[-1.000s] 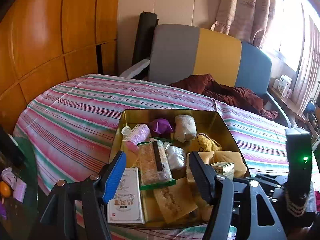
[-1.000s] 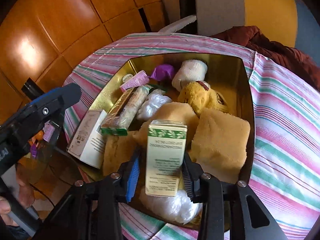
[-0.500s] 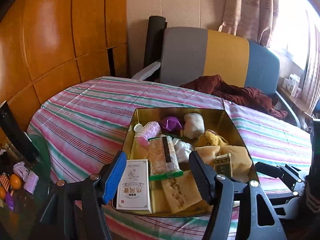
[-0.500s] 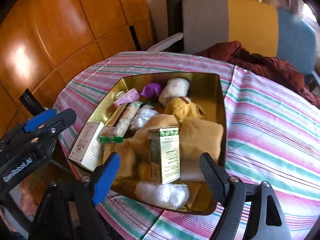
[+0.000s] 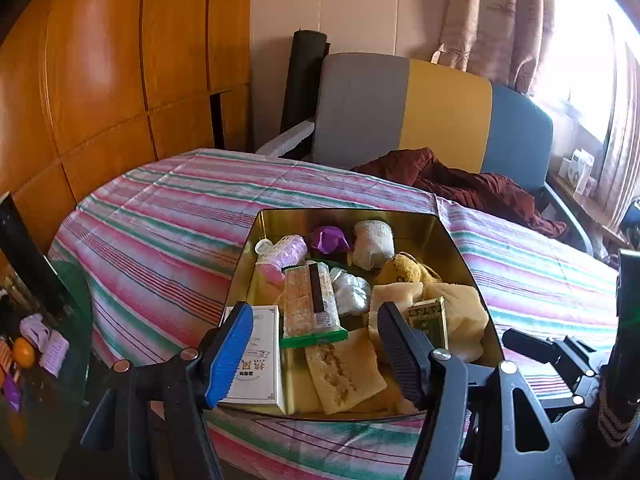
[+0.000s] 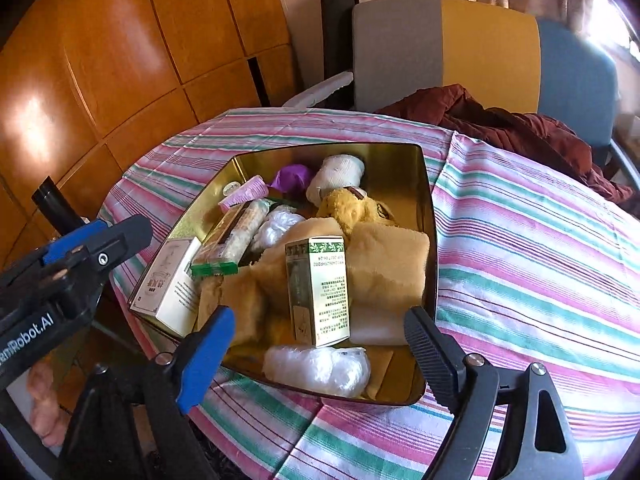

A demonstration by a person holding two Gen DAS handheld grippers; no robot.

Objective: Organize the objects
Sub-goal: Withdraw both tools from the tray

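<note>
1. A round table under a pink, green and white striped cloth (image 6: 540,248) carries everything; behind it stands a chair with grey, yellow and blue back panels (image 6: 484,48), and a dark red garment (image 6: 508,128) is heaped at the table's far edge.
2. A shallow gold-coloured metal tin (image 6: 424,184) sits on the cloth near the front edge, crowded with items.
3. Inside it, tan folded cloths (image 6: 388,268) fill the right half, with a yellow plush toy (image 6: 356,208) behind them.
4. A white flat carton with a framed border and Chinese characters (image 5: 260,356) leans in the front left corner; its text is too small to read.
5. A green and cream upright box (image 6: 320,288) stands among the cloths. Its side carries dense small print that I cannot read, topped by a leaf band and a printed date line.
6. A long clear snack packet with a green end seal (image 5: 312,304) lies beside the carton; a clear plastic bundle (image 6: 320,366) lies at the front.
7. At the back are a rolled white sock (image 6: 336,172), a purple crumpled wrapper (image 6: 292,178) and a pink ribbed roll (image 6: 246,192).
8. The left gripper (image 5: 316,352) is spread wide and holds nothing, hanging over the tin's near edge. Its body reads "enRobot.AI" in the right wrist view.
9. The right gripper (image 6: 320,340) is likewise spread wide and empty, its fingers either side of the upright box without touching it.
</note>
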